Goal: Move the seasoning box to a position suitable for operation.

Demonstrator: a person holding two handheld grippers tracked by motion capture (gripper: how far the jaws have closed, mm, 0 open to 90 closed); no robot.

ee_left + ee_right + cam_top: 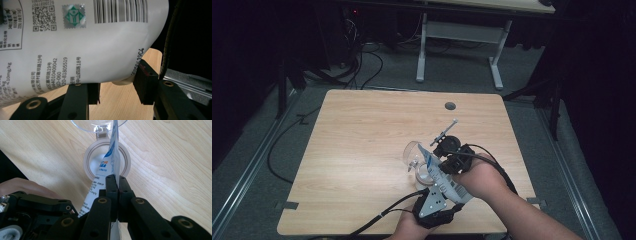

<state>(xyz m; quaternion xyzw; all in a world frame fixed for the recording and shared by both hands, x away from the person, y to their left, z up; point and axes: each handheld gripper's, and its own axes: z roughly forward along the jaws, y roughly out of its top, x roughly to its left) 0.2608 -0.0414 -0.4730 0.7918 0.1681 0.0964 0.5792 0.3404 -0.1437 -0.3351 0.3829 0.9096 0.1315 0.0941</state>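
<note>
High view: my left hand-held gripper [432, 187] clamps the white pouch's [443, 176] body, tilted above the open jar [422, 172] on the counter [362, 150]; my right hand-held gripper [447, 150] pinches its edge shut-tight. I judge the pouch's upper corner should stay centred over the jar mouth.

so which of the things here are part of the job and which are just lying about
In the job:
- white printed pouch, held by both grippers
- left gripper, jaws around the pouch's bulging body
- right gripper, pinched shut on the pouch's thin edge
- open round container with its clear flip lid, right under the pouch

Lying about:
- grey round cap set in the table
- second table behind
</note>
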